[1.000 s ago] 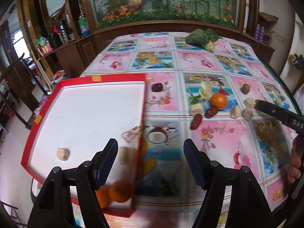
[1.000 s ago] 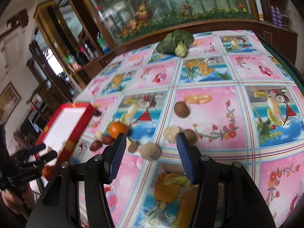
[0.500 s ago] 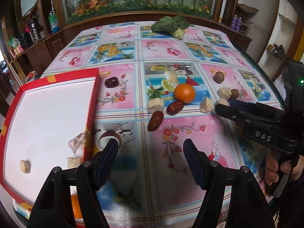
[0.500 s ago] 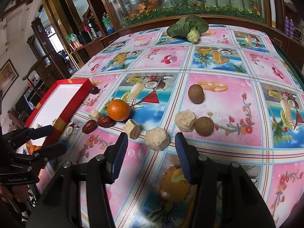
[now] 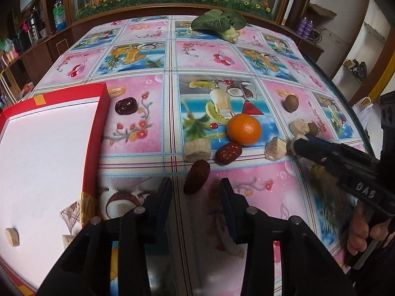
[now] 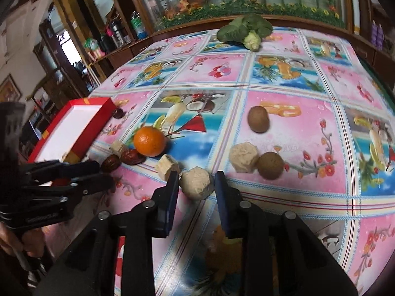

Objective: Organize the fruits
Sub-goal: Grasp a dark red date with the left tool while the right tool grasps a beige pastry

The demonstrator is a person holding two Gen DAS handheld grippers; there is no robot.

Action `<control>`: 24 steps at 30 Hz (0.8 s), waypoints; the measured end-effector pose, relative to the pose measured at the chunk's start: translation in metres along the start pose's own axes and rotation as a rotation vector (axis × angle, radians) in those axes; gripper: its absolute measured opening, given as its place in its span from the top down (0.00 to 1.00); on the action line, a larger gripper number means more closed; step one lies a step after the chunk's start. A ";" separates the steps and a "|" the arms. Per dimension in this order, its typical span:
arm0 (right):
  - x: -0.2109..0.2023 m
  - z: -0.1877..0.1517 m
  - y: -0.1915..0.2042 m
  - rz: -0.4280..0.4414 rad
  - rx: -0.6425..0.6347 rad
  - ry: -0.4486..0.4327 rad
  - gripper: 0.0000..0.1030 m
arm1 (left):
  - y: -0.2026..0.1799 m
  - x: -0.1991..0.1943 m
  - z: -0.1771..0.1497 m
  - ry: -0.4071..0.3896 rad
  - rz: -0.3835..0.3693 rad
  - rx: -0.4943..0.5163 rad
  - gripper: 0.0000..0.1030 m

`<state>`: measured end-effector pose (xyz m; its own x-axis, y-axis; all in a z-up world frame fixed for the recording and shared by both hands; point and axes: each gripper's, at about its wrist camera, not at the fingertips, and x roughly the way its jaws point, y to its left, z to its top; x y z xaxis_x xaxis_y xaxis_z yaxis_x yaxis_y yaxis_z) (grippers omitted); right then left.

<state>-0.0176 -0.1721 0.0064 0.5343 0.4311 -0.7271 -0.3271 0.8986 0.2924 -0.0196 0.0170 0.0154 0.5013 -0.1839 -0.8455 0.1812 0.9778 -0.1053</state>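
On the fruit-print tablecloth (image 5: 138, 148), both downward-tilted grippers have been closing, pads not yet pressing anything.

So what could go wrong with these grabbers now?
The left gripper has just been closing, with the date only at its tips, so it might squirt out. The right gripper, also closing around the beige chunk, could nudge the neighbouring chunk.
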 end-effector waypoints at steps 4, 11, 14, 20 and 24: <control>-0.010 0.005 -0.011 0.049 0.067 -0.049 0.69 | -0.001 0.002 0.002 -0.009 -0.010 0.007 0.81; -0.015 0.007 -0.015 0.019 0.094 -0.089 0.69 | -0.002 0.002 0.001 -0.030 -0.024 0.005 0.87; -0.016 0.006 -0.015 0.016 0.088 -0.097 0.69 | 0.000 -0.002 0.001 -0.038 -0.025 -0.006 0.87; -0.017 0.006 -0.019 0.000 0.086 -0.116 0.69 | 0.004 -0.023 -0.003 -0.085 -0.029 -0.015 0.87; -0.017 0.005 -0.019 -0.020 0.080 -0.125 0.69 | 0.004 -0.035 -0.008 -0.106 -0.032 -0.013 0.87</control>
<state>-0.0165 -0.1957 0.0165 0.6344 0.4158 -0.6517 -0.2555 0.9084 0.3310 -0.0427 0.0278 0.0404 0.5824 -0.2239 -0.7815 0.1878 0.9724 -0.1387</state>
